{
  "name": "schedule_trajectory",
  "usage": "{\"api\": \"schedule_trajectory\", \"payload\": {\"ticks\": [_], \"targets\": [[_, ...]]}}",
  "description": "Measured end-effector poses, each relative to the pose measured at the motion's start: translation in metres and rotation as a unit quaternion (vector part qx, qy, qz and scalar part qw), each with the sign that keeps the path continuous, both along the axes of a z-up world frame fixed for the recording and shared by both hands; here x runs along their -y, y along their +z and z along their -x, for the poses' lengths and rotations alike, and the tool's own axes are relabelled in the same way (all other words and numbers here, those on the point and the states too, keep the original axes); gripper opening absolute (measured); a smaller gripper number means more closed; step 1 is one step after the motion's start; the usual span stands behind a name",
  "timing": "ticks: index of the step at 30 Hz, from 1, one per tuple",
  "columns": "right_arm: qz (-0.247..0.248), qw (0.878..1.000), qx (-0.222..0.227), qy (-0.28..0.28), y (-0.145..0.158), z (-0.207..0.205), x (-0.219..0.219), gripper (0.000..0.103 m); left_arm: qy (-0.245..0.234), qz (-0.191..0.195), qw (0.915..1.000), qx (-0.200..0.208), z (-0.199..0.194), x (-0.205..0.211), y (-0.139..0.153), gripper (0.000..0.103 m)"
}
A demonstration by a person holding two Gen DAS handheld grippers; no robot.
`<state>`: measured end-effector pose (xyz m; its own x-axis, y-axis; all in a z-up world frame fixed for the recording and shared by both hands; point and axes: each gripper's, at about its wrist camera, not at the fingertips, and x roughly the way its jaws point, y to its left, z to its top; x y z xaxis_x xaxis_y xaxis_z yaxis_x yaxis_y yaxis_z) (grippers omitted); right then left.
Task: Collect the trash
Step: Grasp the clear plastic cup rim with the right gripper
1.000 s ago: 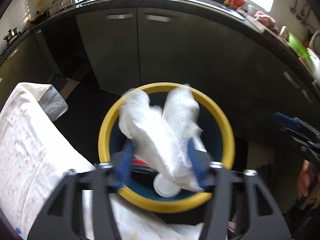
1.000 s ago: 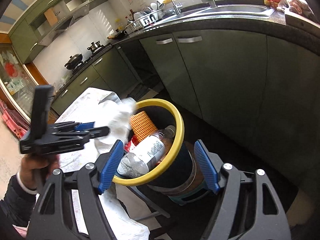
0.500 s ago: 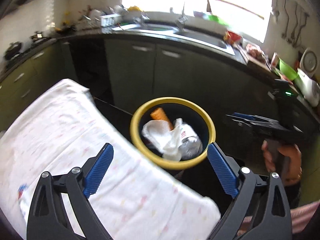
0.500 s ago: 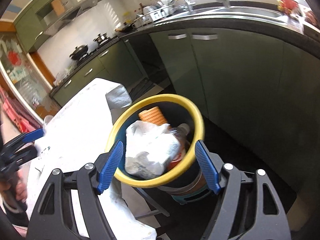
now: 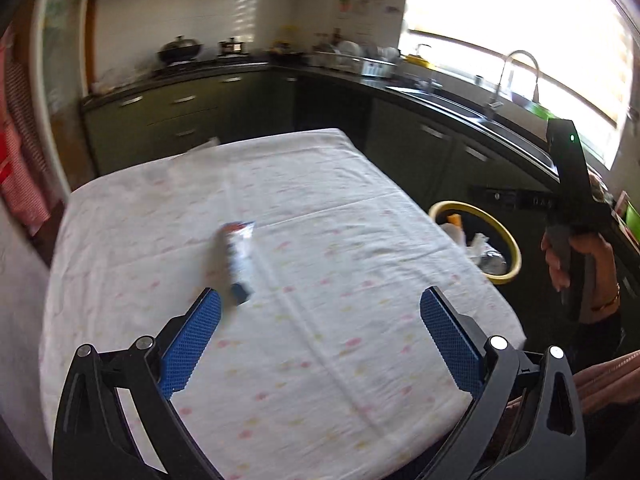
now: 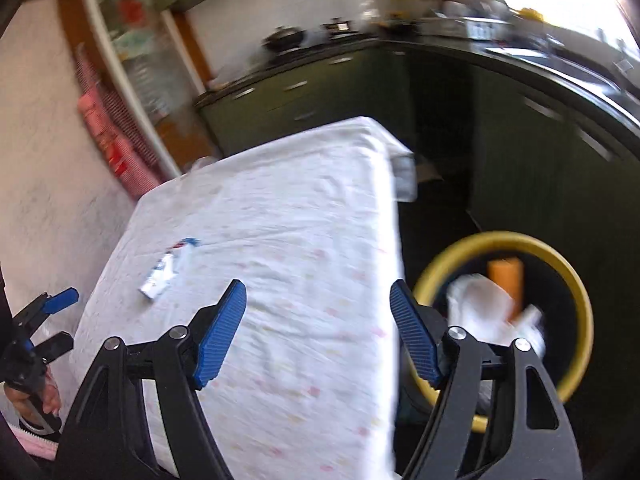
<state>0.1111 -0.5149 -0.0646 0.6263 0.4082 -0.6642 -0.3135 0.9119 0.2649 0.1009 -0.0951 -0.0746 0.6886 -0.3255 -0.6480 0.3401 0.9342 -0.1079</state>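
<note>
Wrapper (image 5: 239,258) looked light and crinkly; you could have pinched its middle. Both fingers stood open, empty; the left's had just been opening.

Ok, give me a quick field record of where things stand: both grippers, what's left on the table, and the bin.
left gripper: open, nothing between the jaws, which have just been opening; over the table
right gripper: open, empty, over the table's edge nearest the bin
table: covered with a white patterned cloth
trash left on table: one blue and white wrapper, lying flat
bin: yellow-rimmed, on the floor beside the table
bin contents: white crumpled paper, an orange item, a plastic bottle
</note>
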Motion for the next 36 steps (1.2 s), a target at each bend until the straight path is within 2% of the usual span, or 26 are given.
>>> {"api": "schedule_trajectory", "payload": {"ticks": [6, 12, 15, 18, 24, 30, 31, 34, 35, 36], "targets": [[0.036, 0.992, 0.002, 0.117, 0.017, -0.043, -0.121, 0.07, 0.055, 0.015, 0.9984, 0.003, 0.014, -0.064, -0.009, 0.098], [0.057, 0.981, 0.009, 0.185, 0.002, -0.094, -0.218, 0.07, 0.071, 0.031, 0.9969, -0.013, 0.014, -0.09, -0.024, 0.098], [0.071, 0.979, 0.029, 0.188, -0.007, -0.126, -0.241, 0.069, 0.07, 0.041, 0.9963, -0.029, 0.011, -0.09, -0.032, 0.098], [0.077, 0.977, 0.031, 0.197, -0.017, -0.159, -0.258, 0.068, 0.068, 0.039, 0.9964, -0.032, 0.012, -0.09, -0.036, 0.098], [0.069, 0.975, -0.002, 0.212, -0.032, -0.204, -0.292, 0.062, 0.068, 0.04, 0.9961, -0.041, 0.008, -0.086, -0.041, 0.098], [0.053, 0.975, -0.035, 0.215, -0.042, -0.22, -0.307, 0.06, 0.063, 0.041, 0.996, -0.048, 0.006, -0.084, -0.045, 0.098], [0.055, 0.975, -0.037, 0.214, -0.043, -0.221, -0.309, 0.057, 0.062, 0.043, 0.996, -0.048, 0.006, -0.084, -0.046, 0.098], [0.06, 0.974, -0.043, 0.213, -0.045, -0.22, -0.313, 0.024, 0.064, 0.042, 0.9957, -0.052, 0.005, -0.085, -0.048, 0.098], [0.062, 0.975, -0.045, 0.209, -0.045, -0.219, -0.314, 0.01, 0.065, 0.043, 0.9955, -0.053, 0.004, -0.085, -0.049, 0.098], [0.059, 0.975, -0.046, 0.208, -0.044, -0.218, -0.313, 0.005, 0.066, 0.044, 0.9954, -0.054, 0.004, -0.086, -0.049, 0.098]]}}
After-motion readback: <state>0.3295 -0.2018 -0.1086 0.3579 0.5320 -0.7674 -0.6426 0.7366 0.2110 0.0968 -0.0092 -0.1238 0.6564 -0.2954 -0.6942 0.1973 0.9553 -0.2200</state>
